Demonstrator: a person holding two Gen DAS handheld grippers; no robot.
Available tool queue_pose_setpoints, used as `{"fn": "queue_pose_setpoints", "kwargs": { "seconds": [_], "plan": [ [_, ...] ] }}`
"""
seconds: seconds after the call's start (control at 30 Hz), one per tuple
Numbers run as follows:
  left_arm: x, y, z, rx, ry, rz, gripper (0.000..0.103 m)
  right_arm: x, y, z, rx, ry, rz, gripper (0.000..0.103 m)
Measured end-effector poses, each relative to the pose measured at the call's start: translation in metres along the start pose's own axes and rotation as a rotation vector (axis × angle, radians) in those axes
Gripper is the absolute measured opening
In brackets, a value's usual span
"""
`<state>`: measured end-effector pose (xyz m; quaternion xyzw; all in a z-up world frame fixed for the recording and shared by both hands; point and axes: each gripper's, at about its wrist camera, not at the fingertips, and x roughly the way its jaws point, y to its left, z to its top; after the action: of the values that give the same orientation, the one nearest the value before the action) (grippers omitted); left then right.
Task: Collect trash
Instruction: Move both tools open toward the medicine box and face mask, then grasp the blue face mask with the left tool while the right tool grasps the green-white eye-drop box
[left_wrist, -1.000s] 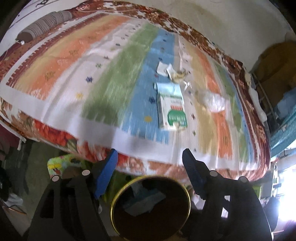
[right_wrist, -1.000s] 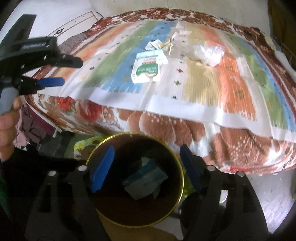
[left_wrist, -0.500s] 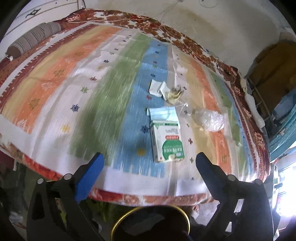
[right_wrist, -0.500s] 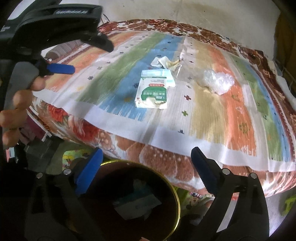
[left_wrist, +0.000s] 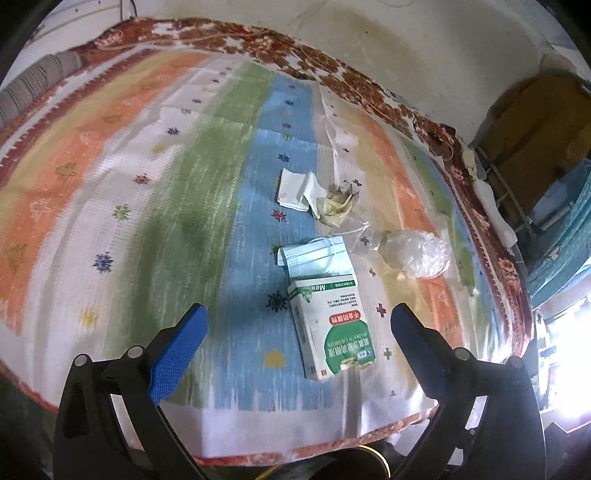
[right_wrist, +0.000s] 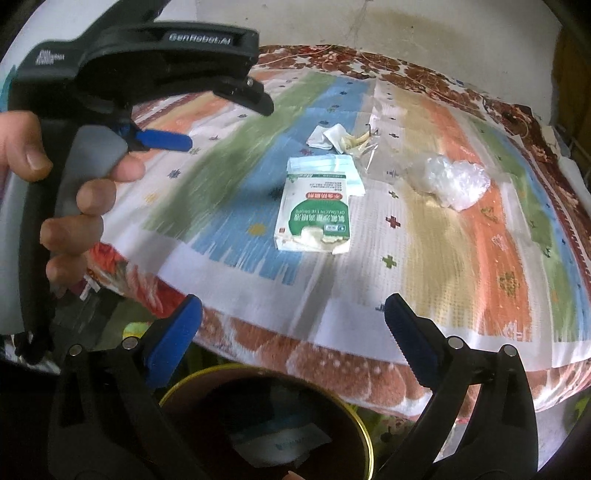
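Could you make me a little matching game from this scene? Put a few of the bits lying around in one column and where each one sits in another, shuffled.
Things:
1. green and white carton
2. face mask
3. crumpled clear plastic
4. round bin

Places:
A. on the floor below the bed's edge, under the right gripper
B. partly tucked under the carton's far end
C. on the blue stripe, nearest the left gripper
D. off to the right, on the yellowish-orange stripes

Pairs: 1-C, 2-B, 3-D, 4-A
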<state>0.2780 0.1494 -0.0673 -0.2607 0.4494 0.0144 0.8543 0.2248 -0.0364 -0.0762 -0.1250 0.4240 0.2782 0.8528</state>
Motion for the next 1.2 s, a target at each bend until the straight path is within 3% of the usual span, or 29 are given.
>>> {"fn": "queue_pose_setpoints", "kwargs": {
  "seconds": [0.17, 0.5, 0.9, 1.07, 1.2],
  "plan": [
    [0.016, 0.007, 0.010, 0.013, 0.020, -0.035, 0.097, 0.015, -0.002, 0.009, 0.017, -0.040, -0.037, 0.094],
    [0.051, 0.016, 0.025, 0.035, 0.092, -0.092, 0.095, 0.058, -0.004, 0.021, 0.018, -0.001, -0.050, 0.094],
    [0.096, 0.024, 0.038, 0.008, 0.157, -0.203, 0.078, 0.087, -0.001, 0.033, -0.002, -0.008, -0.078, 0.087],
    [0.111, 0.022, 0.043, 0.017, 0.163, -0.195, 0.071, 0.094, -0.003, 0.034, 0.007, 0.000, -0.081, 0.085],
    [0.124, 0.023, 0.044, 0.015, 0.174, -0.193, 0.065, 0.099, -0.006, 0.036, 0.022, 0.008, -0.082, 0.077]
  ]
}}
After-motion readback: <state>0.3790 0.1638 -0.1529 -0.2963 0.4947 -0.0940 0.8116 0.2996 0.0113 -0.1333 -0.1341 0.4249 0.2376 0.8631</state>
